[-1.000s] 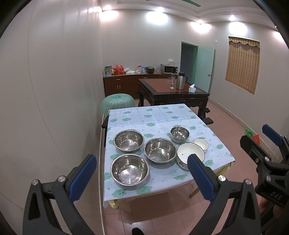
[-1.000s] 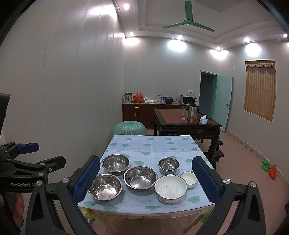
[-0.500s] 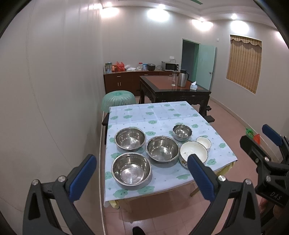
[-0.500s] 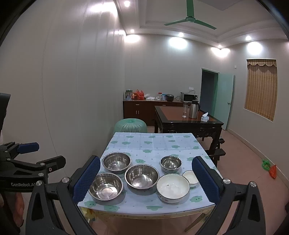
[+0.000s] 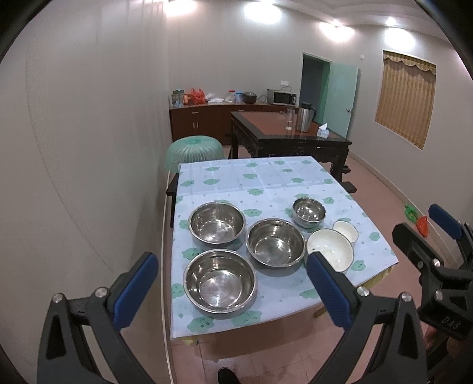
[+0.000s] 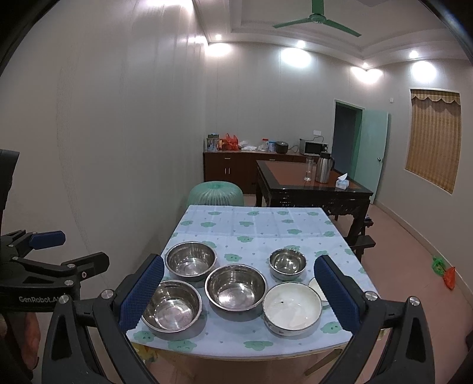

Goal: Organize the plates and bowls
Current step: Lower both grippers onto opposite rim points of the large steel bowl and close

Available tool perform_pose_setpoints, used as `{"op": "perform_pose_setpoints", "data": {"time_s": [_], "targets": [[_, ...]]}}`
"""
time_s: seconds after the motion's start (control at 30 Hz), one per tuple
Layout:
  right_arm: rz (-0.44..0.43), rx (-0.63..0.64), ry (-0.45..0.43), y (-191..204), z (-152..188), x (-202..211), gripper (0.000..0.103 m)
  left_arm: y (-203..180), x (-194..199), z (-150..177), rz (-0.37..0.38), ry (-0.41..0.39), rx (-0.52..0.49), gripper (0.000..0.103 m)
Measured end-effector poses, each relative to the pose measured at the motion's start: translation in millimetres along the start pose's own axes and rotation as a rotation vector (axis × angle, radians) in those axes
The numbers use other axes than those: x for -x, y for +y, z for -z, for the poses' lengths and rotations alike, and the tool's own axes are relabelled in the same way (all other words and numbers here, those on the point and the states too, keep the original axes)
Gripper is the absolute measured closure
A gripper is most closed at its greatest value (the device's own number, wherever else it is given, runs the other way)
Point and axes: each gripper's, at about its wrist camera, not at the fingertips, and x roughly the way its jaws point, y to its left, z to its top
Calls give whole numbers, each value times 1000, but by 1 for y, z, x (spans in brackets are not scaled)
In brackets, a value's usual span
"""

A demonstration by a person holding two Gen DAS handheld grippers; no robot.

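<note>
Pale walls (image 6: 133, 133), pinkish tile floor (image 5: 378, 189). Dark wood table (image 6: 313, 183) beyond the clothed table (image 6: 257, 224); sideboard (image 6: 233, 168) with microwave (image 6: 314, 146) at far wall. Teal door (image 6: 374, 147) ajar. Blind (image 6: 433, 138) down. Ceiling spotlights lit; green fan (image 6: 317, 20).

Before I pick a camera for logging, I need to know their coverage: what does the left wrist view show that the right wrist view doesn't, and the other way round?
Only the left wrist view shows the whole small white bowl and the right tongs at its edge. Only the right wrist view shows the ceiling fan and the left tongs. Both show four steel bowls, the large white bowl and the dark table behind.
</note>
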Motion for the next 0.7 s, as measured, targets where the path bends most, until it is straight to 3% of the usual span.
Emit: {"op": "perform_pose_setpoints", "data": {"time_s": [0.4,0.7], "targets": [[1,21,83,18,-4,-74,1,37,-79,-13,9,89,32,1],[-5,42,146,47,-13,-127,1,67,-111,-22,11,117,45,1]]}}
